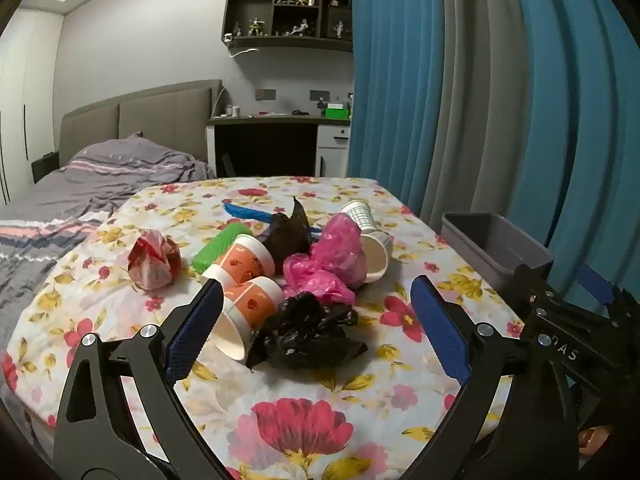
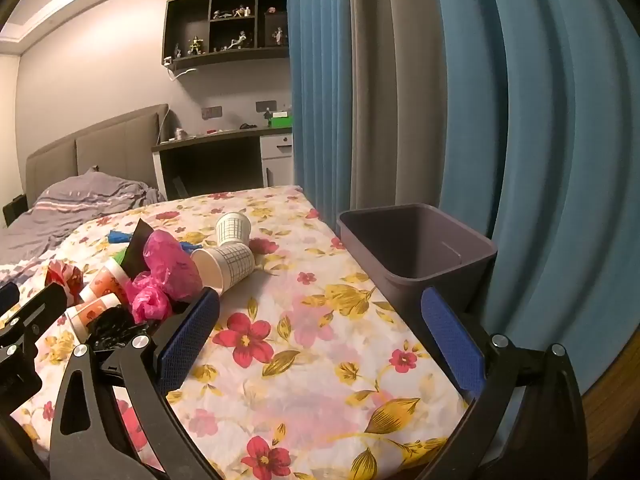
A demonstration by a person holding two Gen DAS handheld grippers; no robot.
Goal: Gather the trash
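Observation:
Trash lies in a pile on the floral-clothed table (image 1: pixel 304 392): a crumpled black bag (image 1: pixel 312 332), two orange paper cups (image 1: pixel 250 300), a pink bag (image 1: pixel 332 264), white checked cups (image 1: pixel 376 252), a green roll (image 1: pixel 216 246), a red-white wrapper (image 1: pixel 154 258) and a blue strip (image 1: pixel 248 212). My left gripper (image 1: pixel 316 304) is open and empty, just short of the black bag. My right gripper (image 2: pixel 320 320) is open and empty over bare cloth, right of the pile (image 2: pixel 160 272). A grey bin (image 2: pixel 420 252) stands at the table's right edge and looks empty.
Blue and grey curtains (image 2: pixel 460 100) hang close behind the bin. A bed (image 1: pixel 80 184) lies to the left beyond the table. A desk (image 1: pixel 276 136) and wall shelves (image 1: pixel 288 12) stand at the back.

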